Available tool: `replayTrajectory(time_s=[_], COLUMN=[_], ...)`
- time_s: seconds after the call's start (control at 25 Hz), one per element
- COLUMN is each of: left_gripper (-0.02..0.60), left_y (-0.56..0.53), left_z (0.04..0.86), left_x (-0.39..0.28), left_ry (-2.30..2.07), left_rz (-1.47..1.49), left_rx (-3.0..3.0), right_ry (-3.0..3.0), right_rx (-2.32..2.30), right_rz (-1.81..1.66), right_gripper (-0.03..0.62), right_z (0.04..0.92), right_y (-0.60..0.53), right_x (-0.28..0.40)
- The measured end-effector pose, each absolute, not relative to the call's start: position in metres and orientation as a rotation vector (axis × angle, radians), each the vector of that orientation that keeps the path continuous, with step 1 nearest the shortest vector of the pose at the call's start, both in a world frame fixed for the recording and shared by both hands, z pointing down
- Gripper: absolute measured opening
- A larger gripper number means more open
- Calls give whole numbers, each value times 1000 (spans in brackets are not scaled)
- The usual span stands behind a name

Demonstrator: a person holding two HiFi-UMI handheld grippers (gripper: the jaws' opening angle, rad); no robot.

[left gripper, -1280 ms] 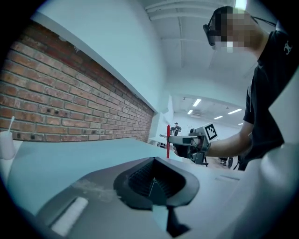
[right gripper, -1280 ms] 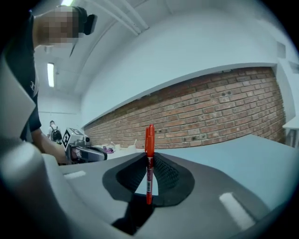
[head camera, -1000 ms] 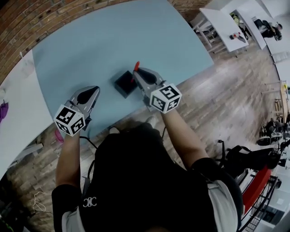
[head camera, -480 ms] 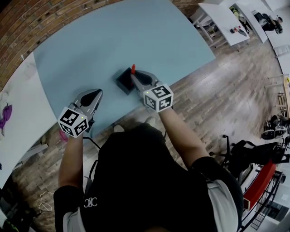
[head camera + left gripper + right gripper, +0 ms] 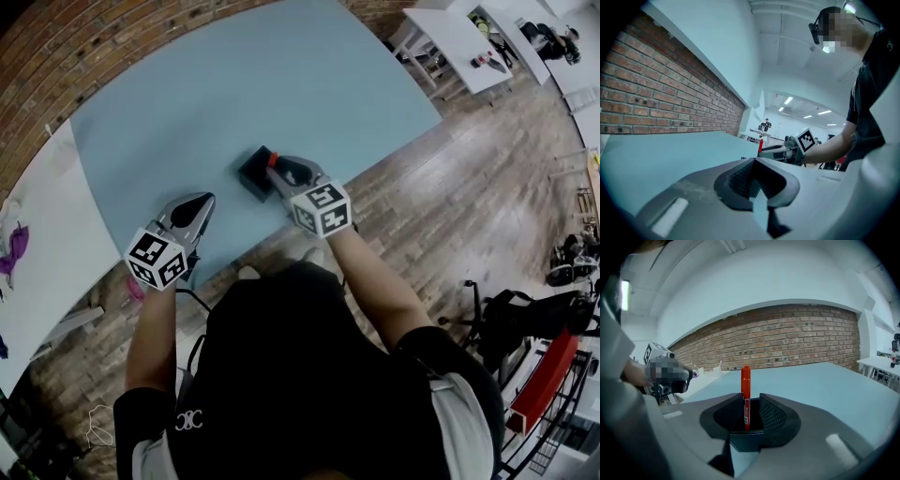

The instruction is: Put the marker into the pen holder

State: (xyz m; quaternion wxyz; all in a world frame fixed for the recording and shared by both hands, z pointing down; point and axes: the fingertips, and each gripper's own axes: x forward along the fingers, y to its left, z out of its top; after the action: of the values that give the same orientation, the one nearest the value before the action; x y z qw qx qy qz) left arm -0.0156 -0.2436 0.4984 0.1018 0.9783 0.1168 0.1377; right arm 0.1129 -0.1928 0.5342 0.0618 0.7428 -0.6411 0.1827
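Red marker (image 5: 746,394) stands upright between the jaws of the right hand-held gripper (image 5: 751,396), its lower end dropping out of sight behind a dark rim below the jaws. The jaws have just been opening: a gap shows between the marker and the right-side pad, while the left-side pad sits right beside it, so the pads no longer clamp it. In the head view the marker's cap pokes up at the near right edge of the black square pen holder (image 5: 251,174), which sits on the pale blue bench (image 5: 234,84) close to its front edge. The left hand-held gripper (image 5: 202,199) hangs over the bench's front edge, well apart from the holder, with its jaws drawn together at the tips and nothing between them. Brick wall (image 5: 787,338) runs behind the bench.
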Motion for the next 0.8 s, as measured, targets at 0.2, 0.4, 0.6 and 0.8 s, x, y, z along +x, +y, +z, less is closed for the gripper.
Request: replayTrajectory(time_s=[0.2,0.4,0.6,0.8], left_gripper=[5,5,5,5], left_y=[-242,-240,-237,-239], left_z=[495,489,489,491], left_x=[-13,-12,-14,-21], left_ry=[351,352,360,352], left_rz=[398,385,390,388], left_rx=[2904,2911,2928,2928], right_ry=[-1960,-1996,-2008,-1983], right_rx=[2225,2166,2115,2074], right_rz=[563,577,600,623], right_gripper=[124,144,155,163], right_z=[535,535,543,559], right_y=[-192,-190,-186,-182], right_x=[111,105,98,91])
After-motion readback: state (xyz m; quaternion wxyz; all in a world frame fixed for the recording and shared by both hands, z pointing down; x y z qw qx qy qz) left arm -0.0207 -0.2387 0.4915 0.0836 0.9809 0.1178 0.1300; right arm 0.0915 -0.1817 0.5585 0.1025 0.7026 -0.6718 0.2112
